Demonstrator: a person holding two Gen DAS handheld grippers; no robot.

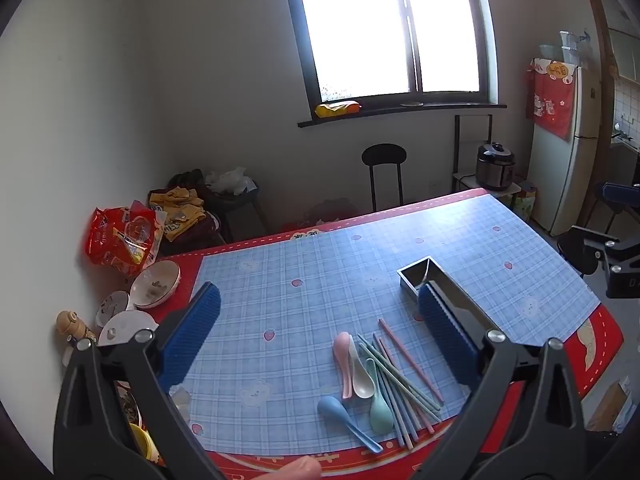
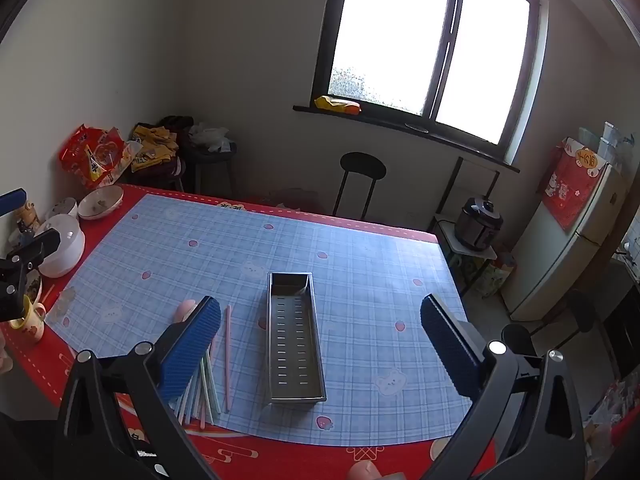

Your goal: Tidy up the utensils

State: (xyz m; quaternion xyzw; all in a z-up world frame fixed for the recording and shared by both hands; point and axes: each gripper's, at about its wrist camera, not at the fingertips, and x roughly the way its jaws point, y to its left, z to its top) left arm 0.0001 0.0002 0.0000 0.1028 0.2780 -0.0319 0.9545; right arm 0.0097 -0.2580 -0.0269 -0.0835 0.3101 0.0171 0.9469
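Between the right gripper's fingers sits the long rectangular metal tray, brushed steel, dully gleaming, its floor punched with slots. Those blue finger pads look like ribbed rubber, matt; the black arms behind them are smooth plastic with shiny metal bolts. Just inside the left gripper's right finger, pastel spoons and slim pastel chopsticks lie in matt plastic. Under everything, the blue checked table mat is smooth with a soft sheen, over a red tablecloth

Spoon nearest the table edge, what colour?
Blue spoon, lying apart from the pile; clearest in left wrist view.
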